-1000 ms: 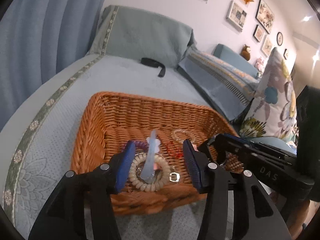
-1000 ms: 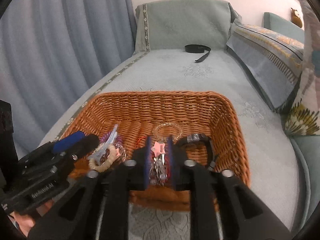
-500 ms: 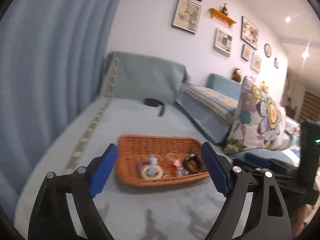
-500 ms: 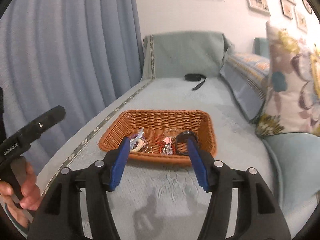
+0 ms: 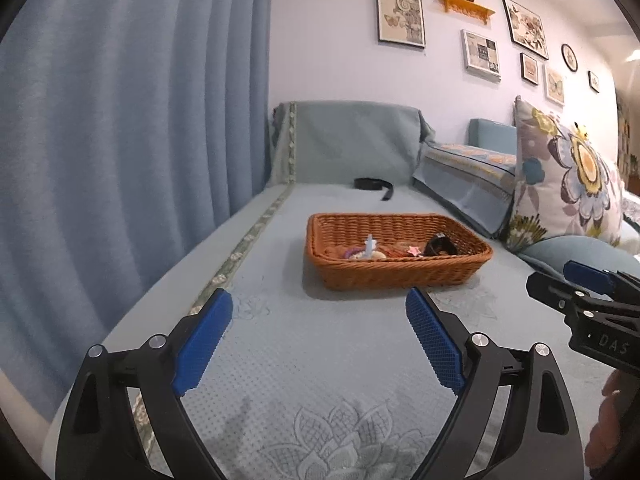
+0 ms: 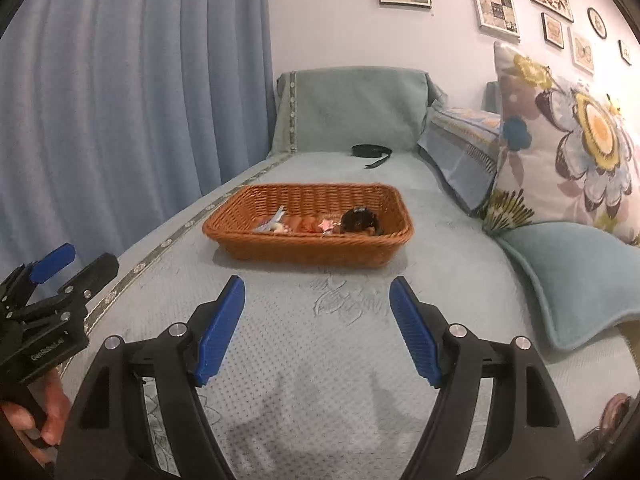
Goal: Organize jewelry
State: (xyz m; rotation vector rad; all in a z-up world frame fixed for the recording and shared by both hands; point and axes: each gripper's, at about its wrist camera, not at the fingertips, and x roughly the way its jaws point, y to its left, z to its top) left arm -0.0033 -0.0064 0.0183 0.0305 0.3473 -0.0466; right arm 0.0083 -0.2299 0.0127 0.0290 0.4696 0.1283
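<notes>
A brown wicker basket (image 5: 396, 268) stands on the blue-grey sofa cover, also in the right wrist view (image 6: 304, 250). Inside lie several small pieces: a pale blue hair clip (image 5: 370, 245), a beaded bracelet (image 5: 366, 255), a pink star piece (image 6: 327, 224) and a black watch (image 6: 360, 220). My left gripper (image 5: 319, 308) is open and empty, well short of the basket. My right gripper (image 6: 317, 294) is open and empty, also back from the basket.
A black strap (image 5: 372, 185) lies on the sofa beyond the basket. A flowered cushion (image 6: 560, 140) and a blue cushion (image 6: 572, 280) sit to the right. Blue curtains (image 5: 132, 140) hang along the left. The right gripper's body (image 5: 592, 312) shows at the left view's right edge.
The right gripper let go of the pink star piece in the basket. Both grippers opened wide and pulled back away from the basket.
</notes>
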